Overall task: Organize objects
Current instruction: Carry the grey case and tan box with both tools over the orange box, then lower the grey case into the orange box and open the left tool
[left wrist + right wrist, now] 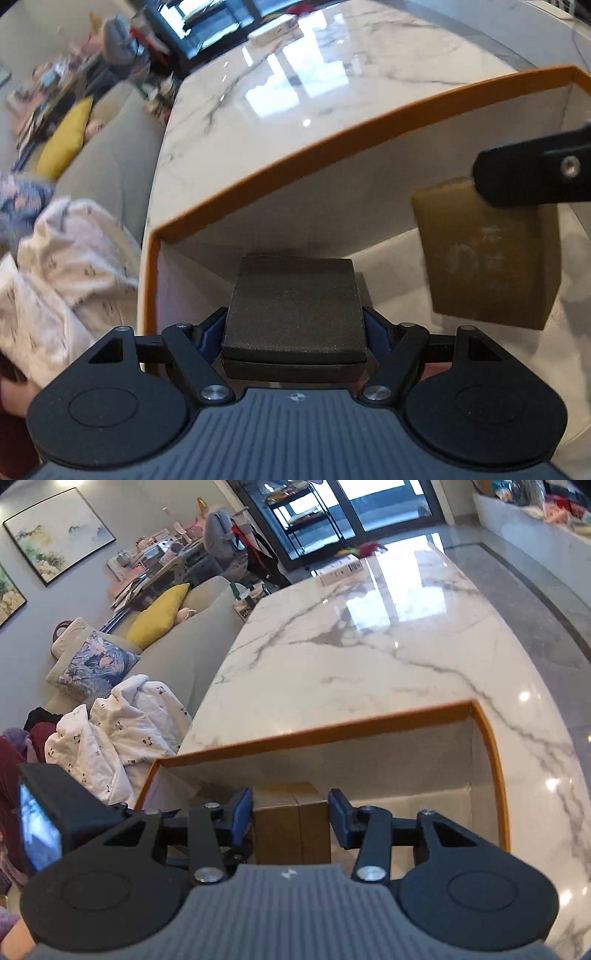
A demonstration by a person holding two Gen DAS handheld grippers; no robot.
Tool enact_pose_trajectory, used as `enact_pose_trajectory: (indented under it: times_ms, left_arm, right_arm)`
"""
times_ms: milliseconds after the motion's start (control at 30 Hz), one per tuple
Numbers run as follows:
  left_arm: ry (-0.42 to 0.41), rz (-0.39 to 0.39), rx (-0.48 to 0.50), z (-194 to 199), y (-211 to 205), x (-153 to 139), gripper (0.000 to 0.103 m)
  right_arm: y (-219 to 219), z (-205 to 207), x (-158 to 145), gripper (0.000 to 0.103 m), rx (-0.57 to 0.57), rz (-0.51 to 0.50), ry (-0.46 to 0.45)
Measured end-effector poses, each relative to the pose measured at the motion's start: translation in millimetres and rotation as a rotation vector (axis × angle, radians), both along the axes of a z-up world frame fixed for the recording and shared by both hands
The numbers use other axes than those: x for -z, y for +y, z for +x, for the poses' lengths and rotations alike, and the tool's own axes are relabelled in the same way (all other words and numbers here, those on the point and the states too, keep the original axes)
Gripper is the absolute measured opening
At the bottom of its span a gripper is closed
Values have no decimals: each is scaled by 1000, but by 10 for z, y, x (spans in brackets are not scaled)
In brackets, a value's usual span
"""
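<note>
Orange-rimmed box (332, 140) sits open on the marble worktop (369, 657), white inside, directly ahead of both tongs. Left tongs (294, 328) pinch a flat black case (294, 306) by its sides, blue pads pressed against it, case held over the box's near-left corner. Right tongs (290, 819) pinch a tan-brown box (291, 823) between blue fingers (242, 818), held inside the orange-rimmed box opening. Left wrist view shows that same tan-brown box (491, 258) to the right of the black case, gripped at its top by a black finger (532, 177) of the right tongs, faint pale print on its face; whether it touches the box floor cannot be told. Beyond the worktop's left edge: sofa (192, 657), yellow cushion (159, 616), white patterned blanket (110, 731).
</note>
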State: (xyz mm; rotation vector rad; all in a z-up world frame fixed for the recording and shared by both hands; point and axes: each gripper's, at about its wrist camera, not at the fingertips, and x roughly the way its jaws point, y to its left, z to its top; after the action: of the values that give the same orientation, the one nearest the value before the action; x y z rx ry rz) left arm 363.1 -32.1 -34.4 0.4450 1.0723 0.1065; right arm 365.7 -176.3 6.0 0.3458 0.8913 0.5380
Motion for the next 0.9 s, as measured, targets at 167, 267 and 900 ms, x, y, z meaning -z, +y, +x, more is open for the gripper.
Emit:
enact_pose_trajectory:
  times_ms: [167, 267, 900]
  left_arm:
    - [-12, -53, 19, -34, 76, -85, 89]
    - [-12, -119, 17, -30, 144, -151, 89]
    - [-98, -271, 22, -7, 401, -308, 87]
  right_arm:
    - [73, -56, 16, 47, -10, -24, -17]
    - [59, -27, 38, 47, -8, -18, -5]
    - [121, 25, 152, 47, 6, -26, 29]
